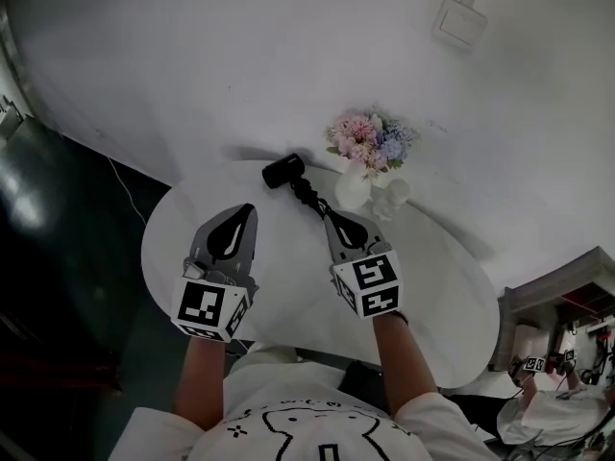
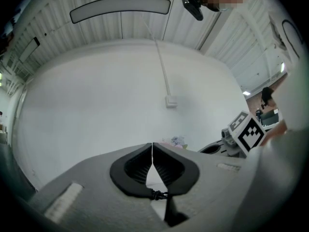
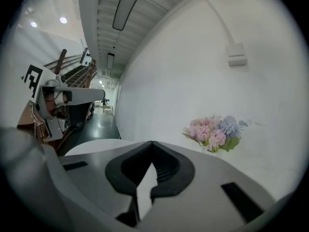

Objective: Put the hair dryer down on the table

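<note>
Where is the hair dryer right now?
In the head view, the black hair dryer sits at the far edge of the round white table, just left of the vase of flowers and beyond the right gripper.

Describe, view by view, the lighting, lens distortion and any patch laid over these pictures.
Head view: dim, dark at the corners; a soft shadow lies beside the hair dryer on the table. Left gripper view: fisheye bows the ceiling light; a mosaic patch sits at the top. Right gripper view: same bowing; the flowers are sharp.
</note>
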Demonstrator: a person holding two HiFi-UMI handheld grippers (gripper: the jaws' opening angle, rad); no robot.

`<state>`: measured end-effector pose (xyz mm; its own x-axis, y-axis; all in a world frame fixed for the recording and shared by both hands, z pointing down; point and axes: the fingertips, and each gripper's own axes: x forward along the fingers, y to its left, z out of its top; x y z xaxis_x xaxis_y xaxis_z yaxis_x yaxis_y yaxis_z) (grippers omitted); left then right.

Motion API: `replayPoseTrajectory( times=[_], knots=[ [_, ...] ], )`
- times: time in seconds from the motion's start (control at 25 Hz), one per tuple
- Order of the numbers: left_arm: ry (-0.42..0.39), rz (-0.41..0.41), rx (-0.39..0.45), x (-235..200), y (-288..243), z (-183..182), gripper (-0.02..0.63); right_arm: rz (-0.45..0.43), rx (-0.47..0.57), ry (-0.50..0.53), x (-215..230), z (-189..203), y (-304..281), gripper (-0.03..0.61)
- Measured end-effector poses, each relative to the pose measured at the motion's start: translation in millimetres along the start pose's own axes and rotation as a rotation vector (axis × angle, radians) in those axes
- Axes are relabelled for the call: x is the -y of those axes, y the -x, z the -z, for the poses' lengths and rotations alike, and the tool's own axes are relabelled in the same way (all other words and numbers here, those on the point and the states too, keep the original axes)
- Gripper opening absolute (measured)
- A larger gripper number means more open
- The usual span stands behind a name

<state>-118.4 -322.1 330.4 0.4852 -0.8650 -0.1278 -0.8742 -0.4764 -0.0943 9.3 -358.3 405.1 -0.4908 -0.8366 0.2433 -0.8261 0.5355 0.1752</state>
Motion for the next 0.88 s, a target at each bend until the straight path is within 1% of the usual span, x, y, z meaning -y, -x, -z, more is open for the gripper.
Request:
replayPoseTrajectory(
  times=[0.16, 0.32, 0.52, 0.76, 0.88],
  knots=[
    [-0.016, 0.008, 0.015, -3, -2, -9, 0.020, 0.032, 0.037, -0.007, 0, -16, 15, -0.002],
    [-0.028, 0.024, 0.022, -4, -8, -19, 0.020, 0.099, 0.069, -0.014, 8, -31, 34, -0.002],
    [-0.049, 0.066, 0.020, -7, -14, -26, 0.020, 0.156, 0.124, -0.052, 22, -49, 58, -0.002],
    [-0.062, 0.097, 0.024, -16, -21, -35, 0.020, 0.235, 0.151, -0.039, 35, -67, 77, -0.002],
    [-0.076, 0.114, 0.035, -19, -23, -41, 0.020, 0.270, 0.161, -0.016, 37, -76, 83, -0.002]
  ],
)
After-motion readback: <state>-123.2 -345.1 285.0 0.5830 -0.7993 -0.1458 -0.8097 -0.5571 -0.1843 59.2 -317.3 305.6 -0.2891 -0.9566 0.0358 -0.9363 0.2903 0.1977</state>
